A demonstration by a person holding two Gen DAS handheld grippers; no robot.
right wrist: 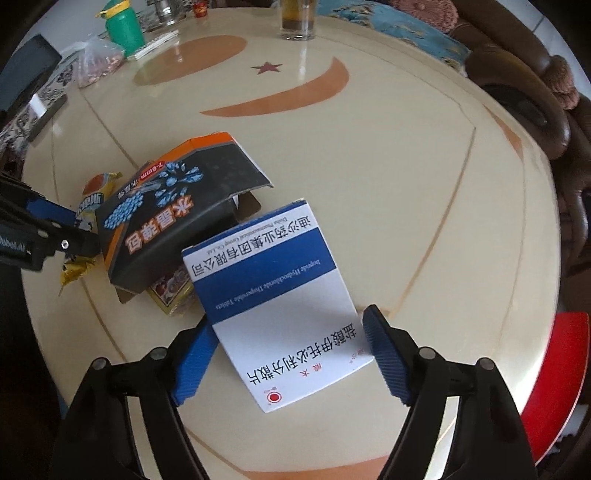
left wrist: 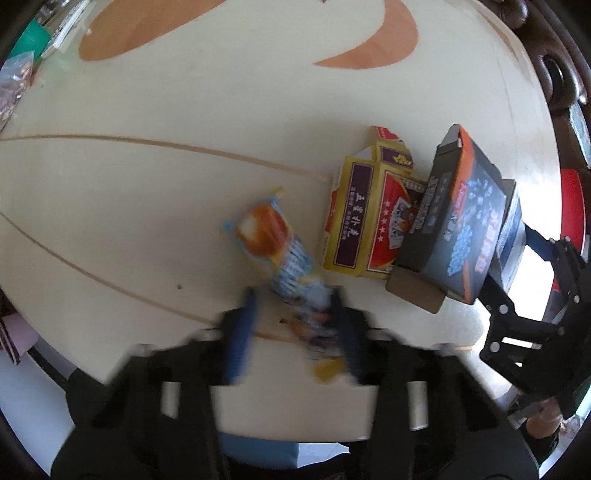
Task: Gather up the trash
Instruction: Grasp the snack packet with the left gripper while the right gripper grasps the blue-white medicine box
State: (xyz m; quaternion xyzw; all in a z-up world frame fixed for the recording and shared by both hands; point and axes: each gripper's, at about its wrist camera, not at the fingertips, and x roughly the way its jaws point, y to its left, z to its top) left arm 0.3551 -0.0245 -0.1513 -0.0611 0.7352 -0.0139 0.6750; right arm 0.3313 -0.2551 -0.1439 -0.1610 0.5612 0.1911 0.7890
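In the left wrist view a blue and orange snack wrapper [left wrist: 280, 251] lies on the cream table [left wrist: 184, 192]. My left gripper [left wrist: 295, 332] is blurred, open, with its jaws on either side of the wrapper's near end. A yellow playing-card box [left wrist: 365, 221] and a black and orange box [left wrist: 454, 218] lie to the right. In the right wrist view my right gripper [right wrist: 288, 354] stands open around a white and blue medicine box [right wrist: 273, 302], pads beside its edges. The black box [right wrist: 173, 218] lies behind it, the wrapper [right wrist: 88, 206] further left.
A red stool [right wrist: 557, 369] stands at the table's right edge. A glass [right wrist: 297, 18], a green bottle [right wrist: 123, 27] and a clear bag [right wrist: 98, 61] stand at the far side. A brown sofa [right wrist: 535, 92] is at the right.
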